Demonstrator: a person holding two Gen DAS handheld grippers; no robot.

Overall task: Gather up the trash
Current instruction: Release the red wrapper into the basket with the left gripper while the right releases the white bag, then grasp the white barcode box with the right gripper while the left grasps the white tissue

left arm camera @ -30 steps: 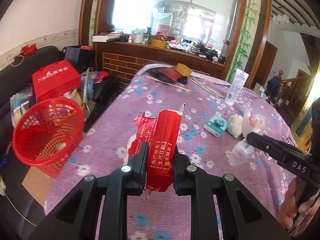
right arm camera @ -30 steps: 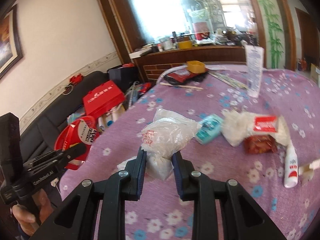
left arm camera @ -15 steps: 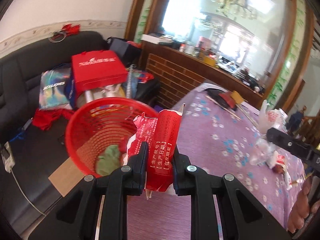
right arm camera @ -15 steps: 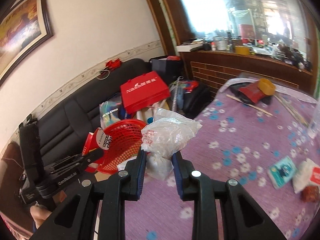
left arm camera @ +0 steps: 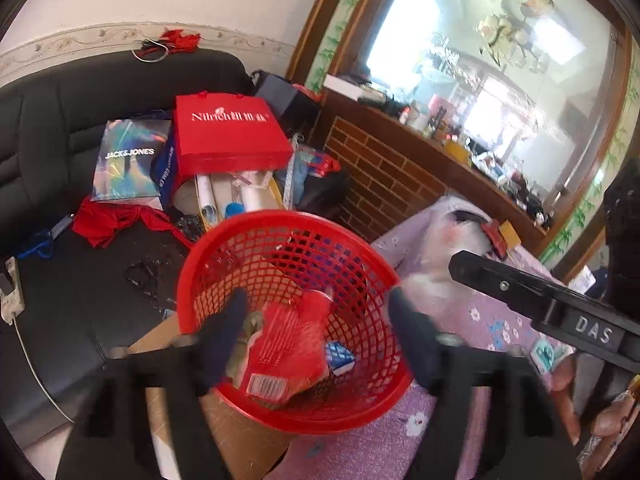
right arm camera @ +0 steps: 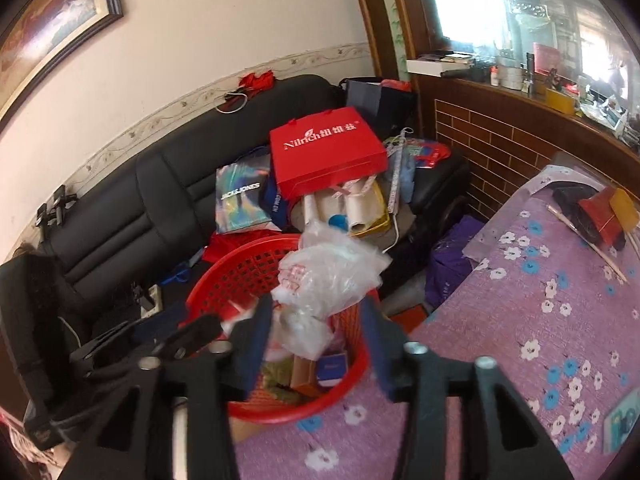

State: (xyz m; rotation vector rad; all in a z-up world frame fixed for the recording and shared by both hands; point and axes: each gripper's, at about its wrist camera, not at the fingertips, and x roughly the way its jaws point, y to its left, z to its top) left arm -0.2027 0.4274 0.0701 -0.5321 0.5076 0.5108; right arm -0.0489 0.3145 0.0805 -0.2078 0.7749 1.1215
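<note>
Two bits of trash were going into the red basket (left arm camera: 372,276) at pretty much the same time. The red wrapper (left arm camera: 286,344) sat inside the basket between the left gripper's (left arm camera: 316,340) spread fingers, with neither finger touching it, and those jaws had just been opening, so nothing was gripped anymore. The clear plastic bag (right arm camera: 328,276) hung right over the basket rim in the right wrist view, between the right gripper's (right arm camera: 316,344) fingers, and that gripper's jaws had just been opening too; the shot was blurry, so I couldn't really tell if the left-hand finger still brushed the bag, but it wasn't pinched. Down in the basket there was also a small blue and white box (left arm camera: 339,357) and some greenish stuff. The basket stood just off the edge of the table with the purple flowered tablecloth (right arm camera: 540,320), on what looked like cardboard. Behind it was a black sofa (right arm camera: 168,184) piled with a red shopping bag (right arm camera: 326,148), a shiny bag and some rolled papers. A framed picture (right arm camera: 52,12) hung on the wall above.
</note>
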